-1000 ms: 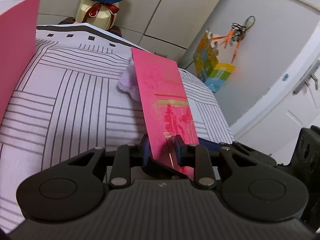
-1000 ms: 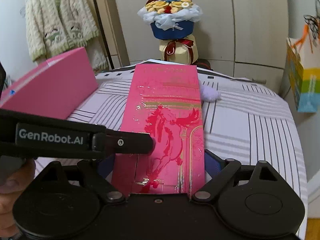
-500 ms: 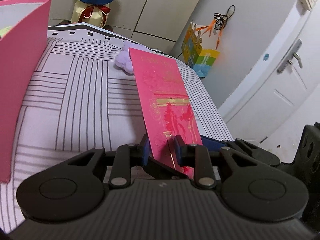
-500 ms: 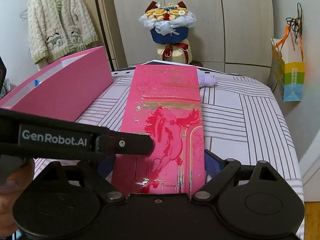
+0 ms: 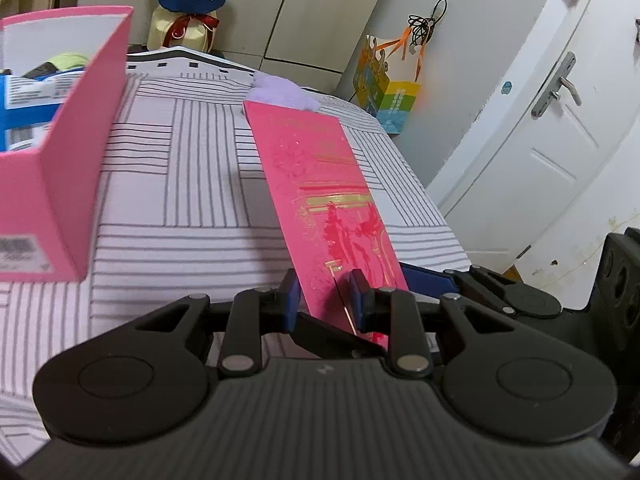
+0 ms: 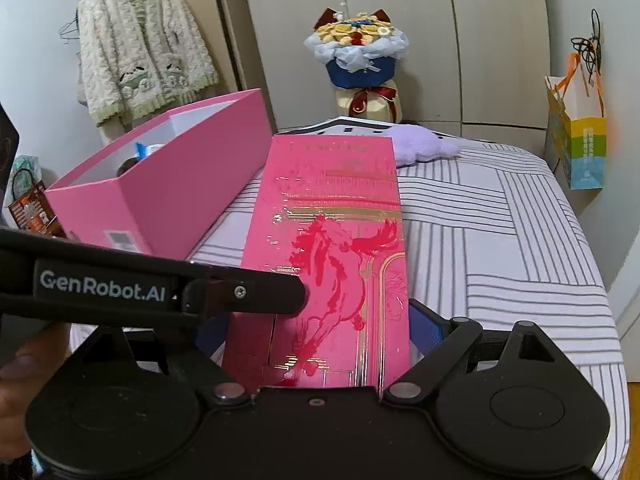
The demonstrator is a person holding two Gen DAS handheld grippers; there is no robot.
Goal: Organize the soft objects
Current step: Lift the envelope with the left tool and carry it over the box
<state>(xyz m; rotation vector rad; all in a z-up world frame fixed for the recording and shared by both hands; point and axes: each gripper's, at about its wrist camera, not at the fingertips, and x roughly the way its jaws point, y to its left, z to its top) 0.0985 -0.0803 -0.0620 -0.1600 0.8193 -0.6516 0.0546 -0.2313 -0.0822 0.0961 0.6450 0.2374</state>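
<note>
Nearest the cameras, both grippers held one long pink envelope (image 6: pixel 332 264) printed with a red horse and gold lines. The right gripper (image 6: pixel 320 332) stood spread wide, its blue pads against the envelope's two long edges, while the left gripper (image 5: pixel 324 300), its jaws narrow, pinched the envelope's left edge through its thickness; in the right wrist view its black finger (image 6: pixel 240 292) reached in from the left, bearing the white lettering "GenRobot.AI". Gold characters ran across the envelope's far end but were too small to read. The envelope hung above a bed cover (image 6: pixel 500 240) of white cloth with grey stripes. To the left on the bed stood an open pink box (image 6: pixel 180 184) with a barcode label on its near end, its text unreadable, and blue-and-white packets inside. Beyond the envelope's far end a lilac plush toy (image 6: pixel 424 144) lay on the cover, partly hidden by the envelope. Farther back a bouquet (image 6: pixel 356 44) stood before grey wardrobe doors, a cream cardigan (image 6: pixel 140 60) hung at the left, and a colourful paper bag (image 6: pixel 580 144) hung at the right near a white door (image 5: pixel 560 140).
</note>
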